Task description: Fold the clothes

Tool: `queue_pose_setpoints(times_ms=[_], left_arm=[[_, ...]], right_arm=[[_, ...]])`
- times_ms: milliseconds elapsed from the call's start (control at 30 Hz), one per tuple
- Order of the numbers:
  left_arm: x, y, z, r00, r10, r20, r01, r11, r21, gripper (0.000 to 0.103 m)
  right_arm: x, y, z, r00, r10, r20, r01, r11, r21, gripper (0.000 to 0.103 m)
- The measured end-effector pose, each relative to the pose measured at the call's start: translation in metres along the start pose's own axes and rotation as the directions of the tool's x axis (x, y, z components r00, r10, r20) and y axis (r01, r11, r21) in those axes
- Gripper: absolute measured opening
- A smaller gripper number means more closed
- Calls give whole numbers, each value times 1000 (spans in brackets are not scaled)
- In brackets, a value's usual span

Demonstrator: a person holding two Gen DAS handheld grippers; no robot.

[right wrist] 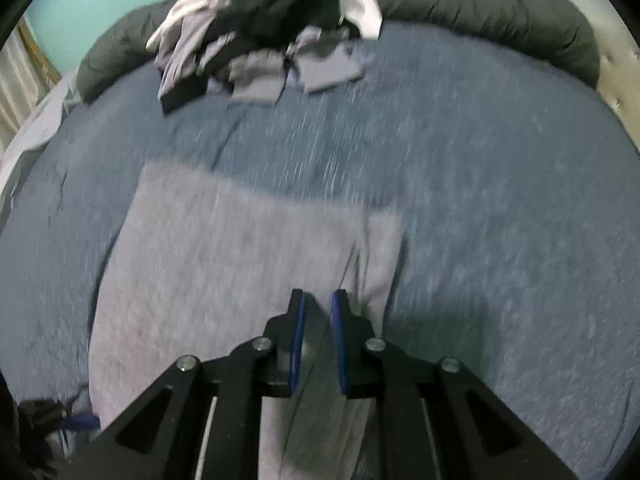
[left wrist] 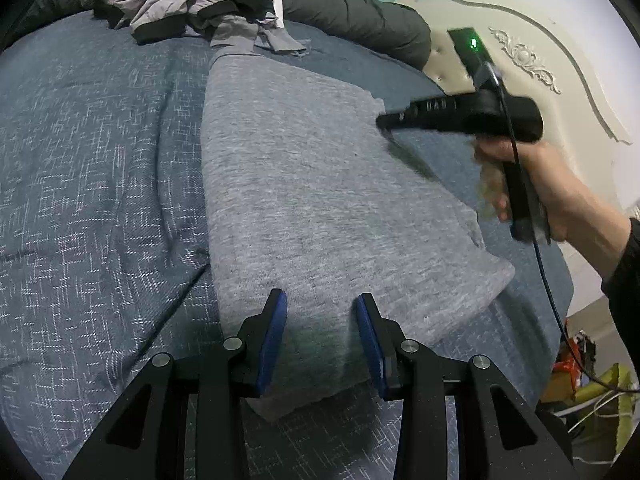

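A grey knit garment lies folded into a long strip on the blue bedspread. My left gripper hovers over its near end, its blue pads wide apart with the cloth lying flat beneath them. A person's hand holds my right gripper at the garment's far right corner. The right wrist view is blurred. There my right gripper points down at the garment, its pads a narrow gap apart, with a cloth edge showing through the gap.
A pile of grey, black and white clothes sits at the far side of the bed, and it shows in the right wrist view. A dark rolled duvet lines the far edge. A cream headboard stands on the right, with floor clutter below it.
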State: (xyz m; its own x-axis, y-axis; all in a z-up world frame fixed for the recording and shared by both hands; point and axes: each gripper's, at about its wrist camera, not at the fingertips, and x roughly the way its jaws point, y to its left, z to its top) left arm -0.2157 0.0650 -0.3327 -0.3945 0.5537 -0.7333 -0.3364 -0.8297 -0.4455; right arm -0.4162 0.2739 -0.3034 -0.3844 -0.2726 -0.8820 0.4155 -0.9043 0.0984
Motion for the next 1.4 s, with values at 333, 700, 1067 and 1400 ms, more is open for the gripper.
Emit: queue_pose_setpoints(times_ms=[333, 700, 1067, 1400], left_arm=[[-1, 0, -1, 1000, -10, -3, 10, 1000, 3, 39], [-5, -5, 2, 1000, 13, -18, -13, 1000, 2, 39], [-7, -9, 3, 998, 44, -36, -44, 999, 3, 39], [-3, -15, 17, 995, 81, -57, -80, 997, 14, 39]], right_arm=[[46, -7, 19, 998, -46, -52, 47, 999, 12, 10], [-28, 11, -13, 999, 37, -1, -37, 999, -33, 10], [-60, 35, -113, 985, 112, -132, -119, 991, -53, 10], [-83, 42, -144, 985, 115, -131, -121, 992, -32, 10]])
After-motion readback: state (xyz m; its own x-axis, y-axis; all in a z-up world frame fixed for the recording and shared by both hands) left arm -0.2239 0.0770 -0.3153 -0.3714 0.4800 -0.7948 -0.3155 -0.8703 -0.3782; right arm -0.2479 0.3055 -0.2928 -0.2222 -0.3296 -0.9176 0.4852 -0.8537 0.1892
